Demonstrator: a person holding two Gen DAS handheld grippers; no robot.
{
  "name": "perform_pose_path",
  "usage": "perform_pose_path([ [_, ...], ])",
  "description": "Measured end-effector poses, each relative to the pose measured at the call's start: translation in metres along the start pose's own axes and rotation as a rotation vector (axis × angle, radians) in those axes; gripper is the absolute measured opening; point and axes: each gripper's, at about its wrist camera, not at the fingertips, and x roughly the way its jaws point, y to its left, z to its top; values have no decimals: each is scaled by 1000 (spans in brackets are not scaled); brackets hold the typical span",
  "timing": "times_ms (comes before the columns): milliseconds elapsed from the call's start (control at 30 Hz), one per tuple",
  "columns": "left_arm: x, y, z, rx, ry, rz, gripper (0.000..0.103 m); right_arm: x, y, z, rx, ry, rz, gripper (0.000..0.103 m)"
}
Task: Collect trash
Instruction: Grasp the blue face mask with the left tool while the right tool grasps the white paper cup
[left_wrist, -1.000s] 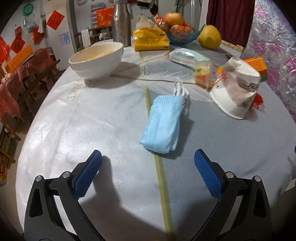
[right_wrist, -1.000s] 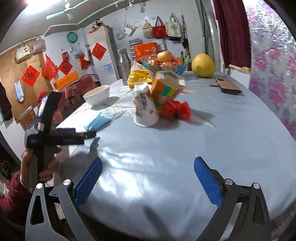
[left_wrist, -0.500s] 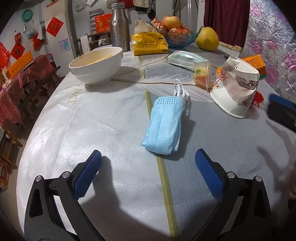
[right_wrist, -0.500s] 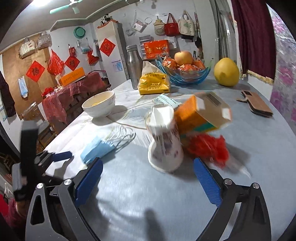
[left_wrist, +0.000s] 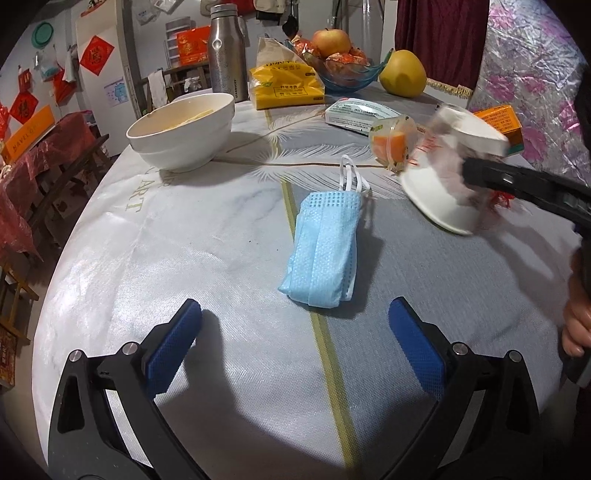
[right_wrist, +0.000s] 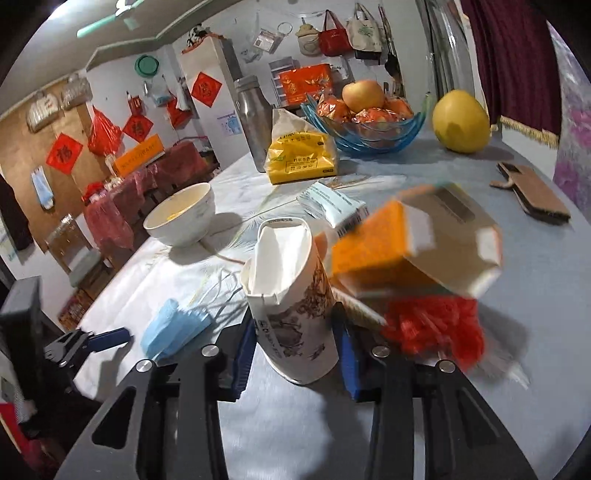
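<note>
The right claw (right_wrist: 295, 347) is closing its two blue pads on a crushed paper cup (right_wrist: 291, 314). Its jaws have just been closing, and the cup is standing between them with a pad against each side. The cup is white with a dark drawing, its mouth is folded flat, and it is leaning a little. In the left wrist view the same cup (left_wrist: 443, 184) is looking blurred and tilted, with one black finger of the right claw across it.

Just behind the cup an orange carton (right_wrist: 402, 240) is lying tilted and blurred, and under it some red crumpled plastic (right_wrist: 436, 325) is resting on the counter (right_wrist: 517, 332). I cannot tell if the carton is touching the cup.

The left claw (left_wrist: 295, 339) is standing wide open above the counter, with nothing between its pads. A folded blue face mask (left_wrist: 325, 243) is lying on the counter just ahead of it, near the yellow stripe of the cloth. A small clear jelly cup (left_wrist: 393, 142) is lying on its side beyond the mask, beside the paper cup.

Farther back a white bowl (left_wrist: 181, 133), a steel bottle (left_wrist: 227, 55), a yellow tissue pack (left_wrist: 286, 86), a blue glass fruit bowl (right_wrist: 365, 129) and a big yellow fruit (right_wrist: 461, 122) are standing. Part of a person's hand (left_wrist: 576, 325) is showing at the right edge.
</note>
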Motion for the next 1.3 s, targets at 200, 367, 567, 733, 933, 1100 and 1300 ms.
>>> perform_pose_path([
  [200, 0, 0, 0, -4, 1, 2, 97, -42, -5, -35, -8, -22, -23, 40],
  [367, 1, -1, -1, -11, 3, 6, 97, -57, -14, -45, -5, -34, -51, 40],
  [567, 0, 0, 0, -13, 9, 3, 97, -50, -8, -42, -29, -48, -62, 51],
  [733, 0, -1, 1, -9, 17, 6, 97, -39, -7, -39, -29, -46, -68, 59],
  [933, 2, 3, 15, -34, 47, -21, 97, -30, -15, -41, 3, -38, -58, 59],
  [1100, 4, -7, 31, -9, 31, -5, 95, -23, -20, -44, 29, -19, -37, 59],
  [1300, 18, -15, 39, -11, 59, -14, 54, -20, -25, -45, 63, -13, -2, 59],
])
